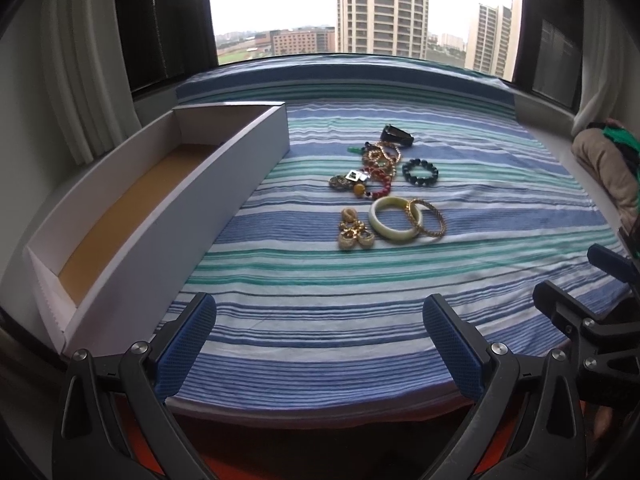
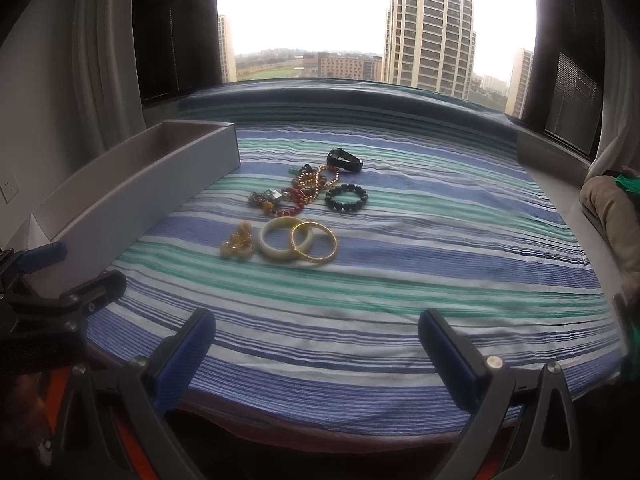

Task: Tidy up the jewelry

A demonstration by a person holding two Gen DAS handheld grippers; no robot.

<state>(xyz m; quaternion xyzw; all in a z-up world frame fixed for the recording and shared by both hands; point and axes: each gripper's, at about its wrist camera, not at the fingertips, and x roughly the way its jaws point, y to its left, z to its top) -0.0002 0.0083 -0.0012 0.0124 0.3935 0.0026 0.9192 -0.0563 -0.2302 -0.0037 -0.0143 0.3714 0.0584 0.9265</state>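
Observation:
A pile of jewelry lies mid-cloth: a cream bangle (image 1: 394, 220) (image 2: 285, 241) overlapped by a thin gold bangle (image 1: 429, 218) (image 2: 316, 244), gold earrings (image 1: 353, 233) (image 2: 238, 243), a dark bead bracelet (image 1: 420, 173) (image 2: 347, 197), a tangle of red beads and gold chains (image 1: 376, 172) (image 2: 298, 192) and a black band (image 1: 397, 135) (image 2: 344, 159). A long white open box (image 1: 160, 216) (image 2: 136, 196) stands at the left, empty. My left gripper (image 1: 320, 344) and right gripper (image 2: 316, 354) are open and empty, near the cloth's front edge, well short of the jewelry.
The blue, green and white striped cloth (image 1: 360, 300) covers a window-seat platform. A beige and green bundle (image 1: 608, 160) (image 2: 612, 208) lies at the right. Curtains hang at both sides. The right gripper shows at the left wrist view's right edge (image 1: 592, 312).

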